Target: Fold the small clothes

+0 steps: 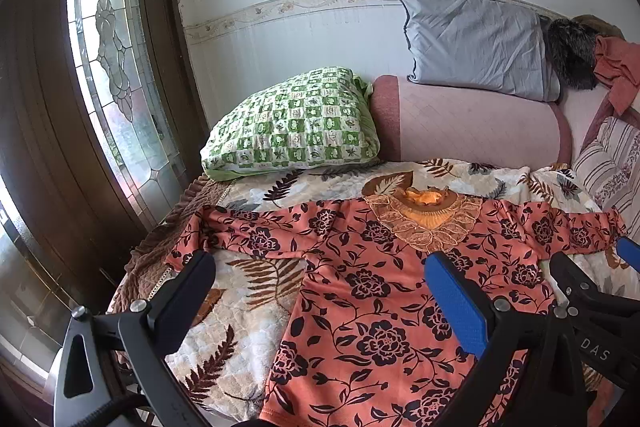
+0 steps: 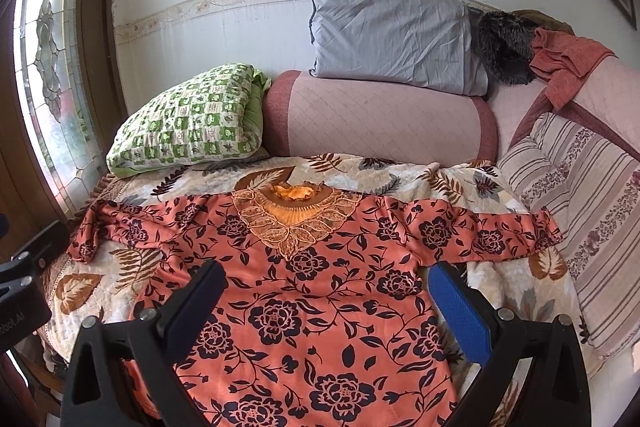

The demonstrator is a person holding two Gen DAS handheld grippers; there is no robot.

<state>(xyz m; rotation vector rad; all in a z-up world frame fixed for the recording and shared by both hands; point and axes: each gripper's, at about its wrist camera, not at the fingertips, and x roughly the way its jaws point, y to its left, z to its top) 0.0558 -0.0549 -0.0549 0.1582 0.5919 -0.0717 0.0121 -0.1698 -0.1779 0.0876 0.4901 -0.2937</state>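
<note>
Right wrist view: both my grippers (image 2: 324,303) gape empty over the blouse (image 2: 312,291), soft and slippery, so I'd pinch a sleeve cuff (image 2: 544,227).

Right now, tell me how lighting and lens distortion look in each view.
Left wrist view: bright daylight through the glass door, which bows strongly; blouse sharp. Right wrist view: even light, wall border curves, corners dark.
</note>
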